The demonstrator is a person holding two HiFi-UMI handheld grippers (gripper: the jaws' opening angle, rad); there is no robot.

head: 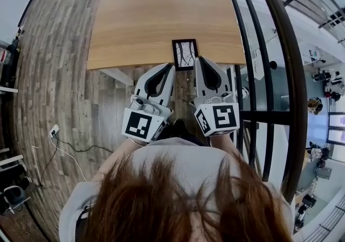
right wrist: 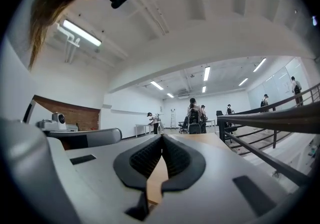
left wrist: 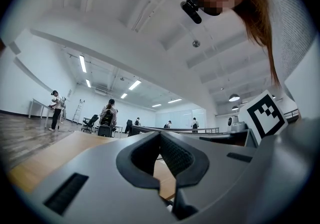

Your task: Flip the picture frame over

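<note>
Flip step: nothing held, grasp not yet made.
Pale wooden counter (head: 161, 9); grey left tongs (head: 171, 67) and grey right tongs (head: 198, 62) hang off its near edge, both closed and empty. Small black rectangular picture frame (head: 185, 54) lies flat at that edge, print up. Next, as I judge it: open the tongs, pinch one frame edge, lift and turn.

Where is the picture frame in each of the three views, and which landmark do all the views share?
Head view: the picture frame is just above the centre, at the near edge of the wooden table.
Left gripper view: not in it.
Right gripper view: not in it.
Shared landmark: the wooden table, seen beyond the jaws in the left gripper view and in the right gripper view.
</note>
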